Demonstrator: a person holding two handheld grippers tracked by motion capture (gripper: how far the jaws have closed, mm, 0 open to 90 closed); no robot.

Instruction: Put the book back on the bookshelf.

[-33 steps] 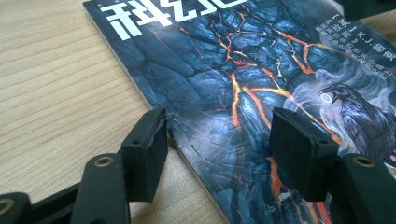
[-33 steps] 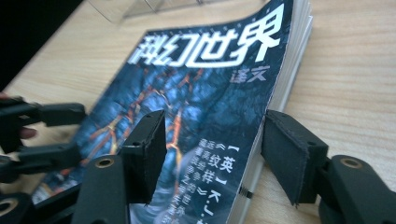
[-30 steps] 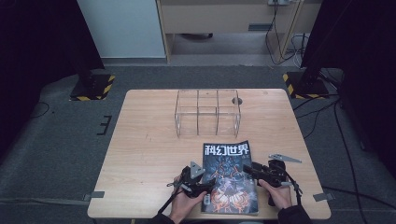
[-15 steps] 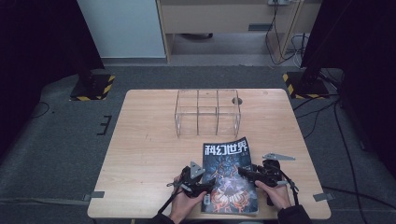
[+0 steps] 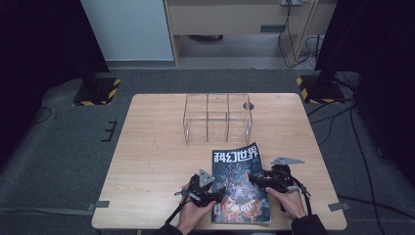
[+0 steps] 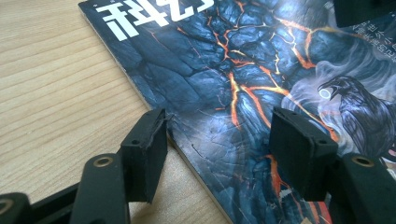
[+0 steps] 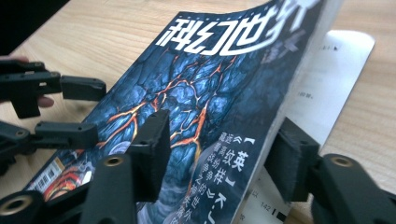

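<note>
A magazine with a dark lava cover and white title lies at the table's front edge. My left gripper is open at its left edge. In the left gripper view, one jaw rests on wood beside the spine and the other stands over the cover. My right gripper is open at the right edge. In the right gripper view, its jaws straddle the raised edge of the cover, with a white inner page exposed beneath. The left gripper shows farther off.
A clear acrylic organizer with several compartments stands at the middle back of the wooden table. A small round hole is in the tabletop behind it. Two hands hold the grippers at the near edge.
My right gripper has slid slightly left onto the magazine's right edge. The left gripper has hardly moved.
</note>
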